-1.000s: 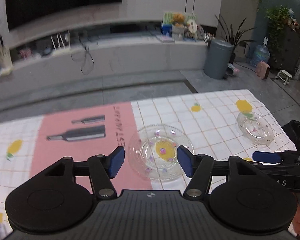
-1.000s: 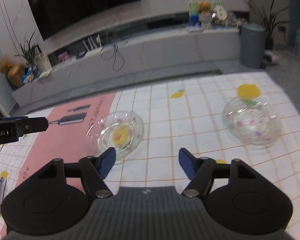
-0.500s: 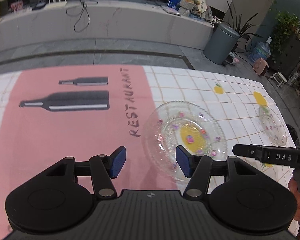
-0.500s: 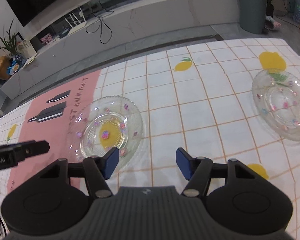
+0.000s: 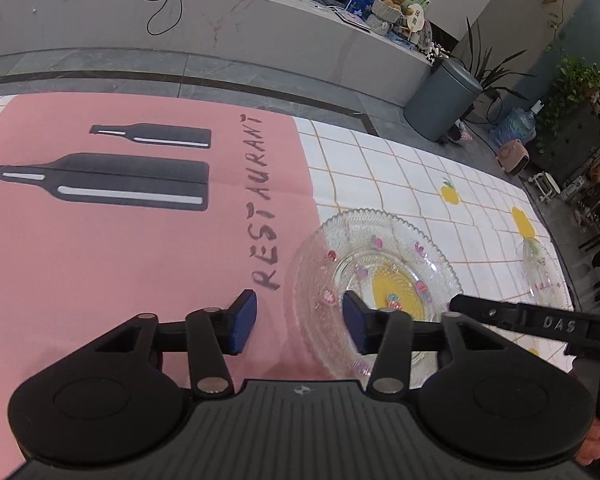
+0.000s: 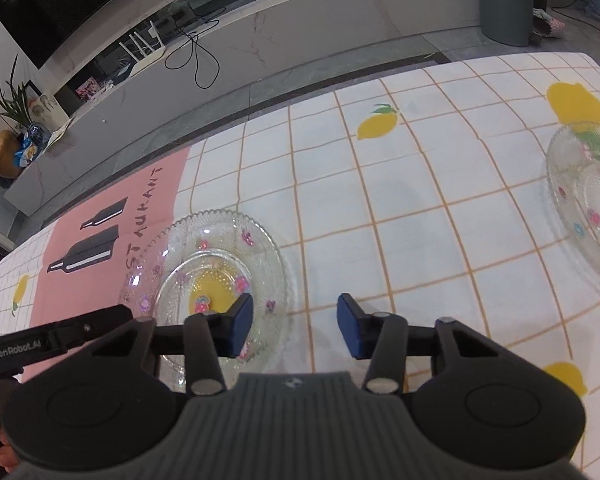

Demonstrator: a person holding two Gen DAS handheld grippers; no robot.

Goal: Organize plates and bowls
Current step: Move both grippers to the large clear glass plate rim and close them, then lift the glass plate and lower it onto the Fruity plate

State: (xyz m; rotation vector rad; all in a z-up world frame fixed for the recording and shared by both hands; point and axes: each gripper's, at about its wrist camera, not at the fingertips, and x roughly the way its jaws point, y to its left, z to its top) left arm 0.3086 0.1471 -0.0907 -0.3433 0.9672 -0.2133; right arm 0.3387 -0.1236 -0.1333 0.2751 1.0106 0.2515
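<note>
Under both grippers I've got a tablecloth (image 6: 400, 216), white w/ an orange grid and yellow lemon prints, plus a pink panel (image 5: 100, 260) w/ two black bottle shapes and the word RESTAURANT. Left gripper (image 5: 298, 326): jaws apart and just been closing; its left pad hangs over the pink, its right pad over the near glass plate (image 5: 374, 280), the plate's left rim in the gap, pads not pressing that I can see. Right gripper (image 6: 294, 330): jaws apart too, just been closing; left pad over that same plate (image 6: 208, 280), its right rim in the gap, right pad over bare grid cloth. Each gripper's finger shows at the edge of the other's view. Second glass plate (image 6: 584, 204) sits well off to the right of the right gripper, on a lemon print. Beyond the table's far edge: grey floor, a long pale low counter (image 6: 280, 44) w/ a black cable looped over it, dark TV (image 6: 60, 4) above, grey bin (image 5: 440, 100) and potted plants (image 5: 572, 92) far right.
</note>
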